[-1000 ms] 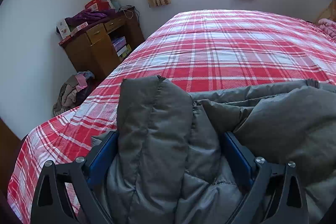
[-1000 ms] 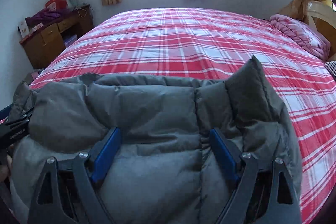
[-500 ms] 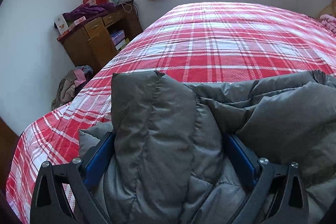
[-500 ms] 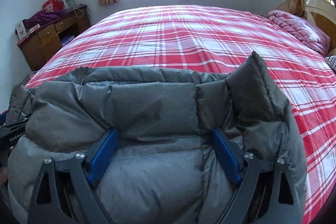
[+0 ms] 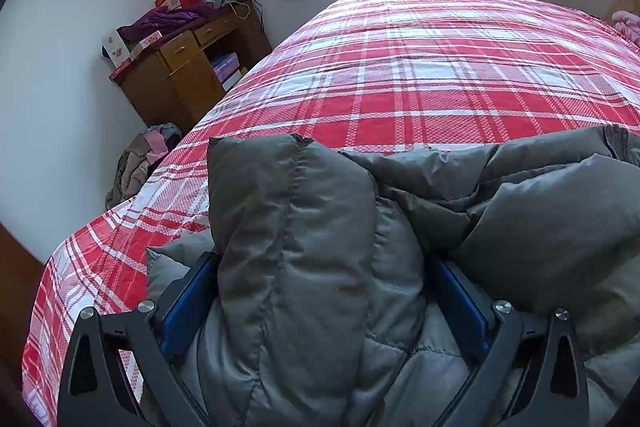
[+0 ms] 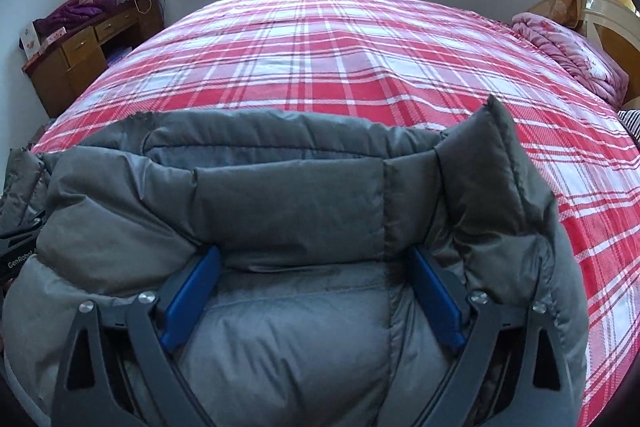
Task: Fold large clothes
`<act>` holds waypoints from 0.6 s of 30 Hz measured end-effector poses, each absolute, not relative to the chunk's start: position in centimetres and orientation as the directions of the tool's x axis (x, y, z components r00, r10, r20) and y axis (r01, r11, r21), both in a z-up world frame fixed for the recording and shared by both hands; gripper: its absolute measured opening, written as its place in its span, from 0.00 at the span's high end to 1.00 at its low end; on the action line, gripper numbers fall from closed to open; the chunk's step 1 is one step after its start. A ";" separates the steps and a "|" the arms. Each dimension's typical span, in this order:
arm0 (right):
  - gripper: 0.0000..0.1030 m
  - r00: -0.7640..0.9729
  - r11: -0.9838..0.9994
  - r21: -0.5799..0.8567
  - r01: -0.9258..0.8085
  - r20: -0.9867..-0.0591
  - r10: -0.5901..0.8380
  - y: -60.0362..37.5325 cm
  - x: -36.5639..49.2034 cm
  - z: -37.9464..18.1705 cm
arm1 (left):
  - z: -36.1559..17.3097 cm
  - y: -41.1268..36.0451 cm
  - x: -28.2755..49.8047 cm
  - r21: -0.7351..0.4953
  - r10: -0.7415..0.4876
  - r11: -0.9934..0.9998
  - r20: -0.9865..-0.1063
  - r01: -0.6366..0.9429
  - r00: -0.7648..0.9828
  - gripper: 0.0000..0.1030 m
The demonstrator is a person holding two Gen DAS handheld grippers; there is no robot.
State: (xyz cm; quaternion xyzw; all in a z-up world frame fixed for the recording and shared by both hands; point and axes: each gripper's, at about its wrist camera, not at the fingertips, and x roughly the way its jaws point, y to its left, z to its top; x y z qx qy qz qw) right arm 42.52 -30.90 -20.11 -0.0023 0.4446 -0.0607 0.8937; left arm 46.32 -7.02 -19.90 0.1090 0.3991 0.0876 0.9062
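A grey puffer jacket (image 5: 312, 267) lies bunched at the near edge of the red plaid bed (image 5: 420, 75). My left gripper (image 5: 320, 261) has its blue pads against both sides of a thick upright fold of it, jaws wide. In the right wrist view the jacket (image 6: 288, 211) fills the gap of my right gripper (image 6: 314, 251). Its jaws are opening, with the padded fold still between them and bulging over the pad tips. The left gripper's body (image 6: 18, 255) shows at that view's left edge, half buried in the fabric.
A wooden desk (image 5: 180, 67) piled with clothes and boxes stands left of the bed, with a heap of clothes (image 5: 140, 163) on the floor beside it. A pink quilt (image 6: 568, 55) and the headboard (image 6: 612, 27) are at the far right. The bed (image 6: 340, 59) stretches toward the window.
The right gripper's pads stand slightly farther apart and the jacket fold between them has puffed out. The left gripper and its fold look the same.
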 end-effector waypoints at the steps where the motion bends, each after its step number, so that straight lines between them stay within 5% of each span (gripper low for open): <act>1: 0.08 0.595 0.992 -0.062 0.107 -0.795 -0.113 -30.9 42.5 -20.2 | -19.9 -7.0 46.3 0.267 0.246 0.961 -0.704 -0.072 0.666 0.01; 18: 0.06 0.571 0.990 -0.095 0.109 -0.809 -0.140 -30.6 43.0 -20.5 | -20.1 -7.3 46.4 0.291 0.264 0.954 -0.698 -0.073 0.666 0.01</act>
